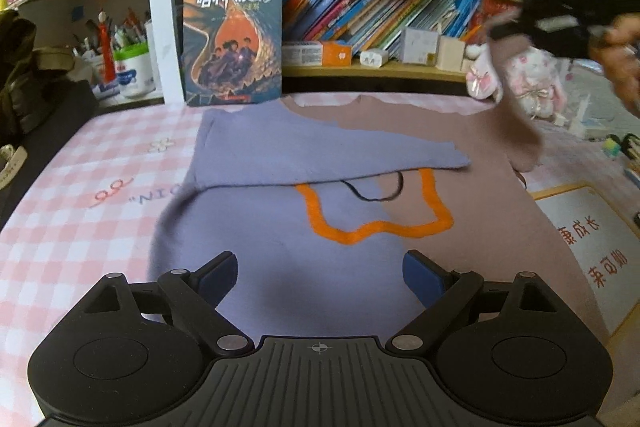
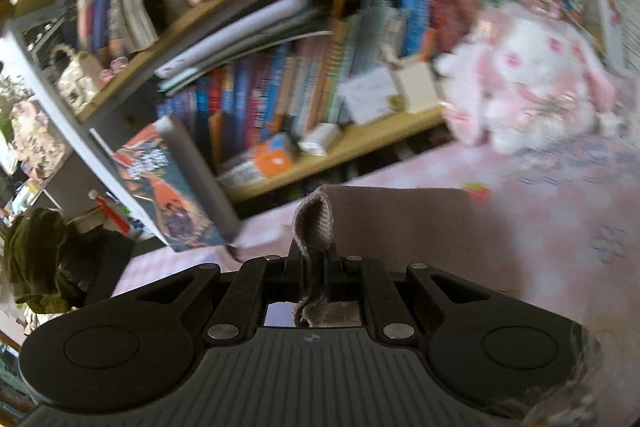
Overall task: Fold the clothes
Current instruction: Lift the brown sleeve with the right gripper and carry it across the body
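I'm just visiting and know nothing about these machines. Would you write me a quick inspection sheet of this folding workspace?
Surface: pink checked cloth covers the table.
Job's things: two-tone sweater, purple and brown, lies flat; purple sleeve already folded across the chest; brown sleeve lifted.
Clutter: upright book, plush rabbit, pen pot.
Grippers: left tongs open above the sweater; right tongs shut on the brown sleeve's cuff.
Cables: nothing seen.
Surroundings: crowded bookshelf behind the table.
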